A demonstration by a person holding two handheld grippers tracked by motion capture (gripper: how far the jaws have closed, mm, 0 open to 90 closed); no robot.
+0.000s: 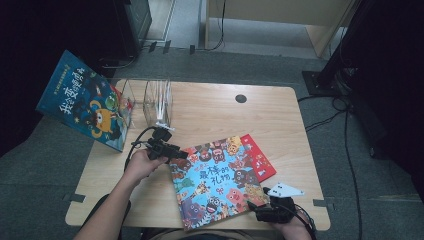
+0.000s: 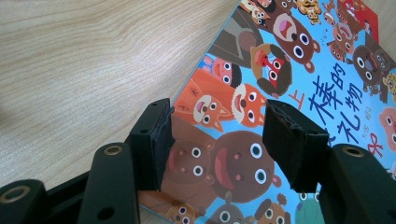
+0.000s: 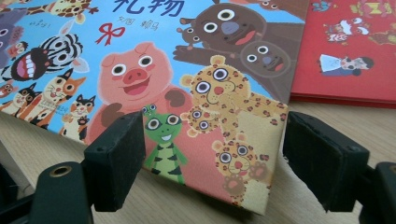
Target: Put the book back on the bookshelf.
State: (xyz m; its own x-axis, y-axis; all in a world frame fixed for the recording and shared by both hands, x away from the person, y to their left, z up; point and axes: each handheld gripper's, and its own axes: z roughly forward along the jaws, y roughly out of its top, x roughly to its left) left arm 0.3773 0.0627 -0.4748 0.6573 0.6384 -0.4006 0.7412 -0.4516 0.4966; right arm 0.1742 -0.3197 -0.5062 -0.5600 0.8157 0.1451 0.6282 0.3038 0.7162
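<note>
light wood counter (image 1: 210,107), blue animal picture book (image 1: 216,180) lying flat atop a red book (image 1: 260,155). looks thin, glossy, floppy; best pinched at corners. left hand-held gripper (image 1: 176,155) and right hand-held gripper (image 1: 260,197) both gape open, nothing held.

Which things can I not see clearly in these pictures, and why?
- Red book, high view: mostly covered by the animal book lying on it.
- Red book, right gripper view: cut off by the top and right edges.
- Clear rack, high view: too small and transparent to count its slots.
- Animal book's title, left gripper view: cut by the right edge.
</note>
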